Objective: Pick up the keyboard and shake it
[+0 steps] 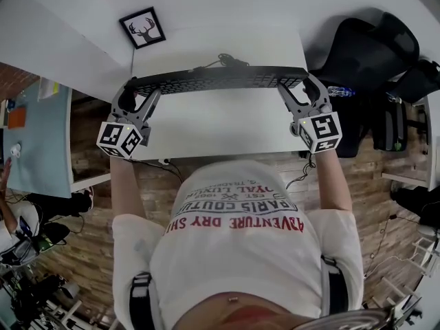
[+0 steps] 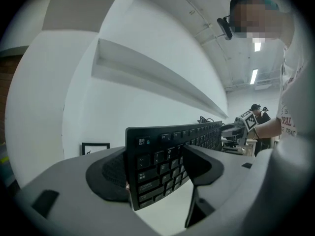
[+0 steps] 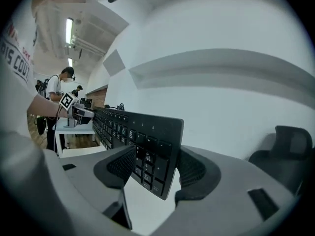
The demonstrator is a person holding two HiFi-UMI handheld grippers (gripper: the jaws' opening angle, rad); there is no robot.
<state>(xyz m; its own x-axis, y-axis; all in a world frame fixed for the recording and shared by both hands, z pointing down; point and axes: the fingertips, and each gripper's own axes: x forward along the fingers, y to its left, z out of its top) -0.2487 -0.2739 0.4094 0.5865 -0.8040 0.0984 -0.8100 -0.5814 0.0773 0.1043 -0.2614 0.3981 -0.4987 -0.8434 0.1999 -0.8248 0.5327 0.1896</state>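
Keyboard (image 1: 220,79) on edge over desk (image 1: 220,126) — left gripper (image 1: 137,89), right gripper (image 1: 301,88) clamping its ends

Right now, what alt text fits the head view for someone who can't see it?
The left hand-held gripper and right hand-held gripper clamp the ends of a black keyboard, held on edge over a white desk. A deer picture lies beyond it; a black chair stands at right.

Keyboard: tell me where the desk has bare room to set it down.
The white desk is bare across its middle, from the keyboard to the near edge. On the far side, a framed deer picture stands by the left corner and a cable lies behind the keyboard. A black office chair crowds the right.
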